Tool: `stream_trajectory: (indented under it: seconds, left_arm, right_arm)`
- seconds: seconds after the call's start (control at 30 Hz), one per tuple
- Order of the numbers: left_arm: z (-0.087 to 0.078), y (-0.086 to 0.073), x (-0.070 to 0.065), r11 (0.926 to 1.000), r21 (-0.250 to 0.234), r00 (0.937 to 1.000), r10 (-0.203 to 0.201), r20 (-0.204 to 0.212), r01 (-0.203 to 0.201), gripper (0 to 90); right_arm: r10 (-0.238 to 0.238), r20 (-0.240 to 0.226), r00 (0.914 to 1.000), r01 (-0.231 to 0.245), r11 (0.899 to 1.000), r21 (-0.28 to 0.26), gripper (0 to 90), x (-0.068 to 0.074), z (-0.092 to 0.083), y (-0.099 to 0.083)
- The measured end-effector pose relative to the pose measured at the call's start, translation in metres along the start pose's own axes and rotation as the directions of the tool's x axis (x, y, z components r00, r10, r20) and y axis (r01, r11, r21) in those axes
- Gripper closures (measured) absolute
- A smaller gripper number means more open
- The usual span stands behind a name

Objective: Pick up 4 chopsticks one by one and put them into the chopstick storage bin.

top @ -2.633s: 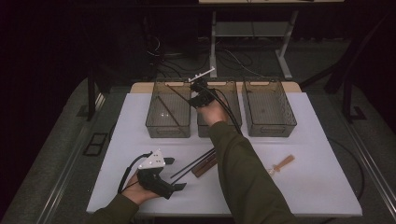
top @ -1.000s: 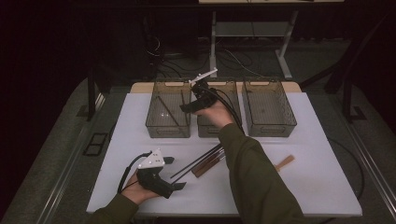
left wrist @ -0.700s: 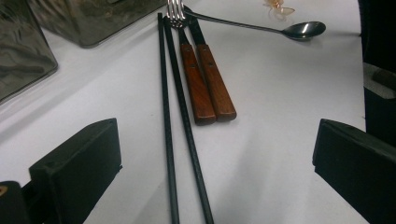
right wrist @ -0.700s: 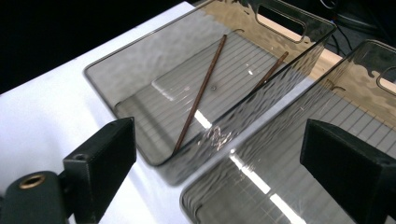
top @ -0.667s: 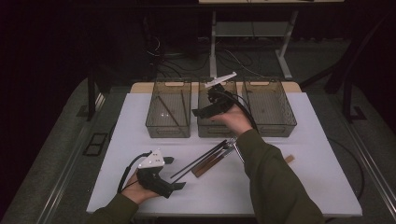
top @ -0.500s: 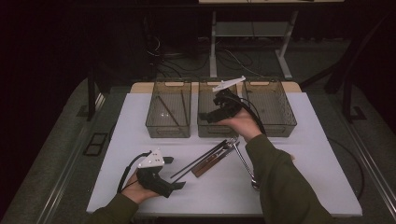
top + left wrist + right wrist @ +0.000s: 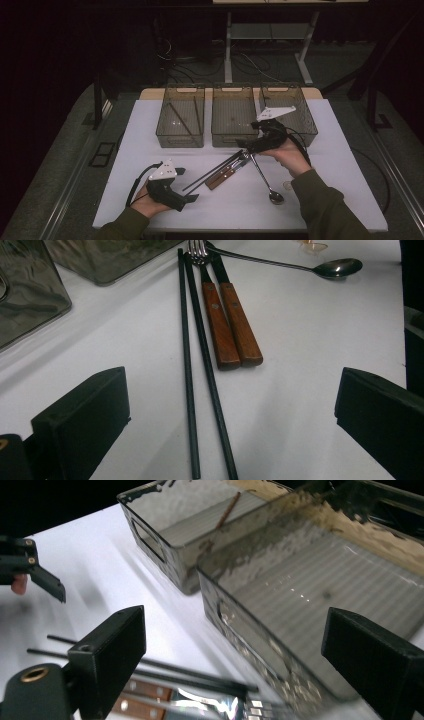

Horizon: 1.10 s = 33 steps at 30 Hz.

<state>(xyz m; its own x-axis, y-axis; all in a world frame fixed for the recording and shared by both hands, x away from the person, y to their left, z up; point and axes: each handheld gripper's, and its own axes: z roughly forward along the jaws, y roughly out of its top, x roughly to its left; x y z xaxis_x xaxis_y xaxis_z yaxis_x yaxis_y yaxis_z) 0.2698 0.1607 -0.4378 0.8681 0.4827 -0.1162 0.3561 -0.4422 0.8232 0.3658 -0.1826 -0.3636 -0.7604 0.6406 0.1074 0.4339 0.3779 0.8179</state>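
Two black chopsticks [image 7: 212, 172] [image 7: 187, 365], two wooden-handled utensils [image 7: 225, 175] [image 7: 230, 325] and a metal spoon [image 7: 265, 175] [image 7: 335, 267] lie fanned on the white table. My right gripper [image 7: 245, 145] [image 7: 240, 650] hovers just over their far ends, in front of the middle clear bin [image 7: 235, 140] [image 7: 250, 630]. Its jaws have just been opening and stand open with nothing between them. At the front left, my left gripper [image 7: 186, 185] [image 7: 230, 405] rests open, pointing at the near ends of the chopsticks.
Three clear bins stand in a row at the back. The left bin [image 7: 180, 137] [image 7: 155, 545] holds thin sticks, and the right bin [image 7: 300, 130] is behind my right hand. A small pale object [image 7: 287, 185] lies by the spoon bowl.
My right hand has swung from above the left and middle bins rightward and down to the front of the middle bin. The spoon is uncovered. The left hand stays still.
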Motion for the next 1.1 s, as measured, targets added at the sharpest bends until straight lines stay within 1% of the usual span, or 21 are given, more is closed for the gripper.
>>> stream_trajectory:
  seconds: [0.07,0.23,0.33,0.5,0.57,0.63,0.7,0.8,0.9,1.1]
  left_arm:
    - [0.000,0.000,0.000,1.0000,-0.001,1.0000,0.000,-0.002,0.000,0.1]
    - [-0.001,0.000,0.000,1.0000,-0.001,1.0000,-0.001,-0.006,0.001,0.1]
    - [-0.001,-0.001,0.001,1.0000,-0.001,1.0000,-0.005,-0.006,0.005,0.1]
    - [-0.001,-0.001,0.001,1.0000,0.001,1.0000,0.005,-0.007,-0.005,0.1]
    - [-0.001,-0.001,0.000,0.9999,-0.003,0.9999,-0.010,-0.007,0.010,0.2]
    - [-0.001,-0.001,0.001,0.9999,-0.004,0.9999,-0.011,-0.008,0.011,0.2]
    - [-0.002,-0.001,0.001,1.0000,-0.003,0.9999,-0.008,-0.009,0.008,0.2]
    - [-0.002,-0.001,0.001,1.0000,-0.004,0.9999,-0.008,-0.010,0.008,0.2]
    - [-0.003,-0.001,0.001,1.0000,-0.005,0.9999,-0.007,-0.010,0.007,0.2]
    - [-0.003,-0.001,0.001,1.0000,-0.004,0.9999,-0.004,-0.010,0.004,0.2]
  right_arm:
    - [0.010,0.002,0.9999,-0.010,1.000,-0.007,10.3,-0.001,-0.005,-0.006]
    - [0.011,0.017,0.9998,-0.011,1.000,-0.025,10.3,-0.002,-0.021,-0.021]
    - [0.018,0.014,0.9997,-0.017,0.999,-0.028,10.4,-0.004,-0.031,-0.031]
    - [0.025,0.013,0.9996,-0.024,0.999,-0.040,10.4,-0.004,-0.046,-0.046]
    - [0.024,0.024,0.9994,-0.022,0.998,-0.052,10.4,-0.005,-0.051,-0.052]
    - [0.033,0.033,0.9989,-0.031,0.998,-0.055,10.4,-0.006,-0.056,-0.058]
    - [0.032,0.041,0.9986,-0.030,0.998,-0.063,10.4,-0.007,-0.061,-0.066]
    - [0.054,0.063,0.9965,-0.049,0.995,-0.084,10.4,-0.008,-0.068,-0.077]
    - [0.079,0.071,0.9943,-0.071,0.993,-0.098,10.4,-0.010,-0.078,-0.087]
    - [0.088,0.100,0.9911,-0.077,0.992,-0.102,10.4,-0.012,-0.091,-0.107]
